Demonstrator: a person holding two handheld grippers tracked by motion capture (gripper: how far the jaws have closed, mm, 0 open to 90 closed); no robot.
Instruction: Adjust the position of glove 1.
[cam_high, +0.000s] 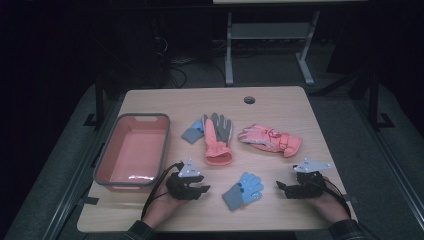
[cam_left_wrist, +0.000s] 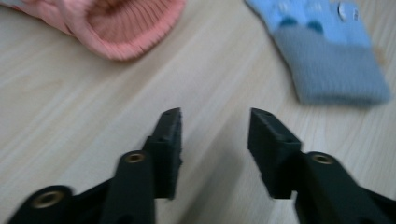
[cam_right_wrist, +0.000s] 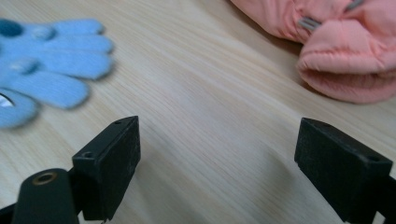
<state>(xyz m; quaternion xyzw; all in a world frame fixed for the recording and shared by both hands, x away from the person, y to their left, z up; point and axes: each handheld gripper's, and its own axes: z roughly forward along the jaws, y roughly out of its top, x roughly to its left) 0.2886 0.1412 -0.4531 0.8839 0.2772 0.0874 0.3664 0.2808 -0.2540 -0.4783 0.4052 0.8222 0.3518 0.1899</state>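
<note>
Hovering both hands low, I am seeing the blue glove (cam_high: 243, 190) lying flat on the tabletop (cam_high: 280, 107) between my half-closed, empty left gripper (cam_high: 202, 190) and wide-open right gripper (cam_high: 281, 187).

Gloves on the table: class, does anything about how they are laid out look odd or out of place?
Yes. The pairs are split: one blue glove lies alone near the front edge, while its match sits tucked under the grey-and-salmon glove, which overlaps it. The padded salmon glove lies askew. The pink bin holds none of them.
</note>
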